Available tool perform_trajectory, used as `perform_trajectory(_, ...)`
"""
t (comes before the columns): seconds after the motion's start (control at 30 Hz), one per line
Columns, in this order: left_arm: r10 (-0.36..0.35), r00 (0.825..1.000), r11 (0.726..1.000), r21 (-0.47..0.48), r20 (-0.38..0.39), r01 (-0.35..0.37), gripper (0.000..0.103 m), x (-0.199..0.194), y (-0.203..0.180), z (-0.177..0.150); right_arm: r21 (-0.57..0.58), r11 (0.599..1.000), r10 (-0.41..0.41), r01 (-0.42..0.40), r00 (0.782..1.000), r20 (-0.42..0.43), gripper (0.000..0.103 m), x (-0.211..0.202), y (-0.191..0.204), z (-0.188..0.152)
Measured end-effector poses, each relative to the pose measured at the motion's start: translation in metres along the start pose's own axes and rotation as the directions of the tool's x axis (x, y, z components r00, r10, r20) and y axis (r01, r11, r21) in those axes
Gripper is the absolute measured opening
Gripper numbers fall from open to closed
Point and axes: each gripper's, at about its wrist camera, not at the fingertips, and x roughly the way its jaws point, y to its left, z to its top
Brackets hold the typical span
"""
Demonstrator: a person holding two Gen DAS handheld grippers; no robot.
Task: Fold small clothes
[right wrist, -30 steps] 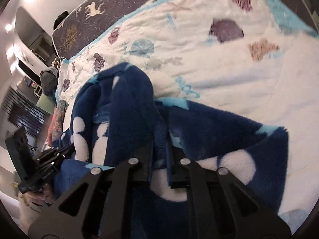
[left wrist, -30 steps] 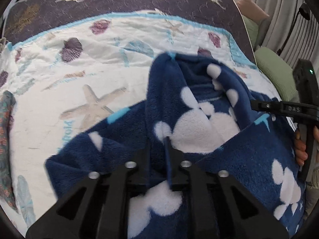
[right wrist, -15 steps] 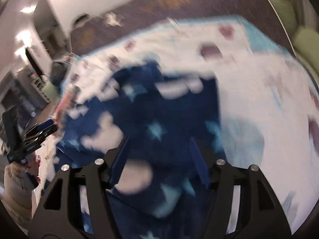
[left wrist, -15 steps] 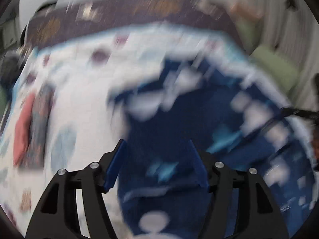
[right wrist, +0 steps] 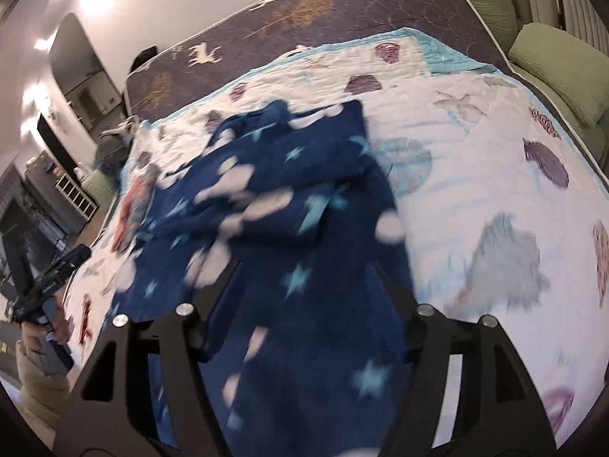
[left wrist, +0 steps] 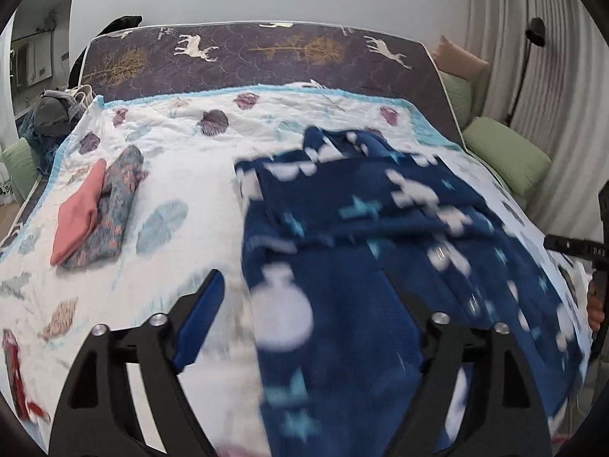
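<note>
While both pairs of fingers are opening with nothing pressed between their pads, the navy fleece garment point(left wrist: 380, 236) lies loosely doubled on the quilt point(left wrist: 182, 175), filling the centre and right of the left wrist view. At the left of that frame a finished stack, a pink folded piece point(left wrist: 78, 213) beside a patterned folded piece point(left wrist: 114, 205), rests well apart from the fleece. The left gripper point(left wrist: 300, 304), at lower centre, stands wide, its left pad over bare quilt and its right finger over the fabric. In the right wrist view the garment point(right wrist: 289, 198) runs from centre left to lower centre, its upper layer skewed and rumpled; the right gripper point(right wrist: 300, 289) hovers over its near edge, fingers spread and empty. At the lower left edge of that view, the left gripper point(right wrist: 45, 282) appears again. Judged risk: the thick fleece may spring back, so the fold slumps or stays crooked. An opening finger could also snag the pile and drag the top layer off line. The garment's near edge seems close to the bed's edge, so it may slide off.
</note>
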Motion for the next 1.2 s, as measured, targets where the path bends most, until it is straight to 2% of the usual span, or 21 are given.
perform_trajectory(0.13,-0.067,0.998,0.997,-0.026,-0.021,0.067,0.084,-0.026,-0.019,-0.037,-0.020,0.999,0.029,-0.028,1.000,0.005,0.068,-0.021,0.016,-0.031)
perform_trajectory(0.27,-0.180,0.982,0.981,0.058,-0.058,0.183,0.084,-0.053,-0.062,-0.071,-0.112,0.989,0.101,-0.100,0.995,-0.003,0.070,-0.042,0.049,-0.067)
perform_trajectory(0.3,-0.203,0.977,0.975,0.080,-0.068,0.208,0.084,-0.057,-0.073,-0.077,-0.140,0.983,0.117,-0.117,0.993,-0.008,0.071,-0.047,0.059,-0.078)
perform_trajectory(0.37,-0.278,0.955,0.951,0.106,-0.104,0.289,0.084,-0.064,-0.097,-0.092,-0.164,0.973,0.160,-0.163,0.987,-0.029,0.072,-0.052,0.074,-0.098)
perform_trajectory(0.43,-0.325,0.936,0.933,0.118,-0.136,0.341,0.082,-0.066,-0.117,-0.107,-0.189,0.969,0.154,-0.159,0.987,-0.037,0.072,-0.054,0.084,-0.116)
perform_trajectory(0.5,-0.327,0.932,0.925,0.149,-0.157,0.350,0.074,-0.066,-0.133,-0.120,-0.220,0.967,0.126,-0.128,0.992,-0.025,0.072,-0.059,0.094,-0.134)
perform_trajectory(0.67,-0.352,0.910,0.896,0.202,-0.220,0.395,0.072,-0.070,-0.155,-0.150,-0.315,0.940,0.122,-0.127,0.992,-0.034,0.072,-0.072,0.104,-0.169)
perform_trajectory(0.77,-0.308,0.924,0.895,0.262,-0.224,0.362,0.072,-0.067,-0.166,-0.161,-0.298,0.935,0.175,-0.192,0.981,-0.085,0.071,-0.075,0.100,-0.187)
perform_trajectory(0.83,-0.295,0.927,0.889,0.288,-0.233,0.356,0.056,-0.062,-0.171,-0.168,-0.283,0.942,0.163,-0.181,0.983,-0.084,0.065,-0.078,0.096,-0.195)
perform_trajectory(0.87,-0.271,0.930,0.888,0.308,-0.248,0.341,0.037,-0.055,-0.175,-0.173,-0.284,0.944,0.153,-0.170,0.985,-0.081,0.064,-0.079,0.096,-0.198)
perform_trajectory(0.9,-0.254,0.935,0.893,0.311,-0.246,0.325,0.028,-0.051,-0.175,-0.174,-0.299,0.942,0.134,-0.151,0.988,-0.076,0.060,-0.080,0.098,-0.203)
perform_trajectory(0.97,-0.272,0.932,0.901,0.277,-0.238,0.333,0.019,-0.053,-0.167,-0.168,-0.367,0.924,0.093,-0.110,0.994,-0.064,0.058,-0.082,0.106,-0.211)
perform_trajectory(1.03,-0.320,0.921,0.905,0.217,-0.223,0.366,0.018,-0.061,-0.154,-0.157,-0.443,0.892,0.063,-0.083,0.996,-0.059,0.058,-0.081,0.114,-0.217)
perform_trajectory(1.13,-0.358,0.912,0.902,0.179,-0.199,0.393,0.018,-0.072,-0.145,-0.148,-0.548,0.834,0.039,-0.066,0.997,-0.062,0.058,-0.076,0.129,-0.228)
perform_trajectory(1.2,-0.386,0.903,0.898,0.149,-0.189,0.415,0.018,-0.076,-0.140,-0.144,-0.624,0.781,-0.019,-0.006,0.999,-0.034,0.058,-0.068,0.140,-0.235)
